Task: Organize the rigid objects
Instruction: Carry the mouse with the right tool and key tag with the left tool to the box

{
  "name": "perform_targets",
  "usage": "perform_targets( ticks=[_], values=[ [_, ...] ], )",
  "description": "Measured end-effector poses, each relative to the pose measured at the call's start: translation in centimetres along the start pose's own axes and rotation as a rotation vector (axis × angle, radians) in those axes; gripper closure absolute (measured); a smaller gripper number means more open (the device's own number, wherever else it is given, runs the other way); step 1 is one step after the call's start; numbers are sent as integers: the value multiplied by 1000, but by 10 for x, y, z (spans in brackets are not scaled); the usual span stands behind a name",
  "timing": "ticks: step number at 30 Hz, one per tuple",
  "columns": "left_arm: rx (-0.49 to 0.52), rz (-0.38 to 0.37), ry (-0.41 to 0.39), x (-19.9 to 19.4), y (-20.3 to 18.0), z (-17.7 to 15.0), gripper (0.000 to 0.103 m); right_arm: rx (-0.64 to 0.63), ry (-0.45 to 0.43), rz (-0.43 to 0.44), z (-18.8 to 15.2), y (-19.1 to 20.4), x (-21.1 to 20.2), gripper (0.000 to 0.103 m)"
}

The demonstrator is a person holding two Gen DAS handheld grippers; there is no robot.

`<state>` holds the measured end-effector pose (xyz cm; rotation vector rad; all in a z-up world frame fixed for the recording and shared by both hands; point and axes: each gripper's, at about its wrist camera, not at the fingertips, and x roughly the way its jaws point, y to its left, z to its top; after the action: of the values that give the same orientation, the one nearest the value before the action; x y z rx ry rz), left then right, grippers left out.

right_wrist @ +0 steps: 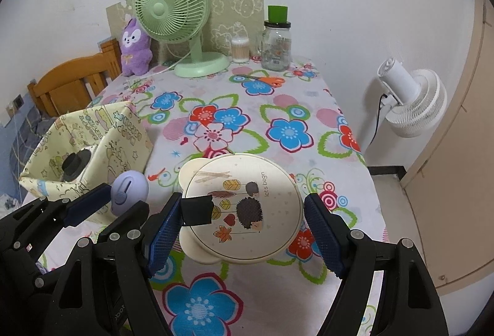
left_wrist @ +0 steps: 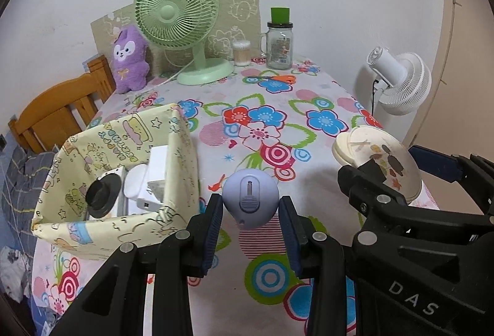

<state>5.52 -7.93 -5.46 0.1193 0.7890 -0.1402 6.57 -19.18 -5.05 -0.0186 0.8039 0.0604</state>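
Nearby, left hand-held gripper clamps purple egg-shaped gadget beside fabric bin; right hand-held gripper grips round plate.

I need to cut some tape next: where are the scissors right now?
The scissors lie at the table's far end, in front of the glass jar and right of the green fan base.

the left hand-held gripper points slanting down over the desk, its two pads pressed on a small lilac gadget. just to its right, the right hand-held gripper slants down likewise, clamped across a round cream tin.
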Motion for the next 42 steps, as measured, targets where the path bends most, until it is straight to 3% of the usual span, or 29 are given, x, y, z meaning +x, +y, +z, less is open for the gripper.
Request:
perform_targets(
  ticks=[21, 29, 42],
  values=[
    [-61, 67, -12, -8, 56, 8, 65, -52, -25, 46, 22, 53, 2, 23],
    [-75, 27, 11, -6, 73, 9, 65, -82, -15, 74, 31, 77, 10, 23],
    [-89, 35, -3, -10, 92, 15, 65, -117, -14, 95, 44, 107, 11, 23]
  ],
)
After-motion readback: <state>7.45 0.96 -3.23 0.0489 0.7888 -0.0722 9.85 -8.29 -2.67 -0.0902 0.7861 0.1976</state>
